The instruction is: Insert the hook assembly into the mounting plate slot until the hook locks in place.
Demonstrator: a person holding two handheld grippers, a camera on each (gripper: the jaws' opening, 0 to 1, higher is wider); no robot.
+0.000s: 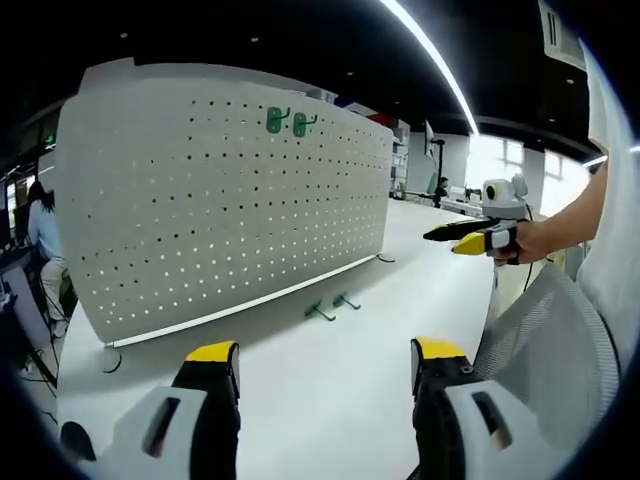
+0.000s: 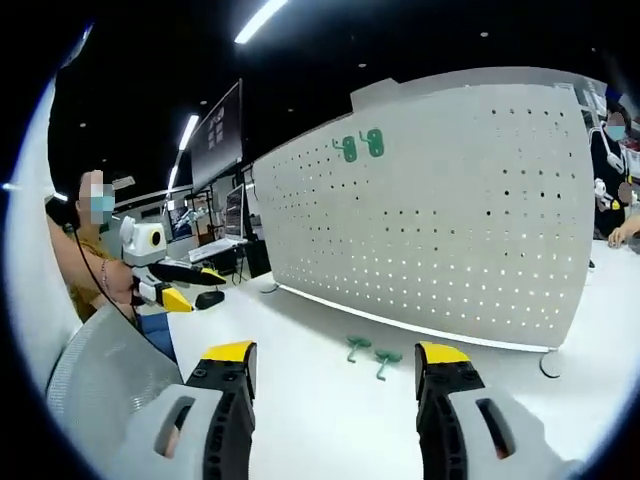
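Two green hooks (image 1: 331, 306) lie loose on the white desk (image 1: 330, 400), just in front of the foot of the upright pegboard (image 1: 220, 200), close to each other. Two more green hooks (image 1: 290, 122) already hang side by side near the board's top edge. Both grippers sit well back from the loose pair: the left gripper (image 1: 325, 365) has its fingers apart and empty, and so does the right gripper (image 2: 335, 370). The step in hand looks like the reach; either gripper should come down low and close on one hook's shank. A mesh chair back (image 1: 545, 320) crowds the near desk edge, and a seated person (image 1: 45, 235) sits beyond the board.
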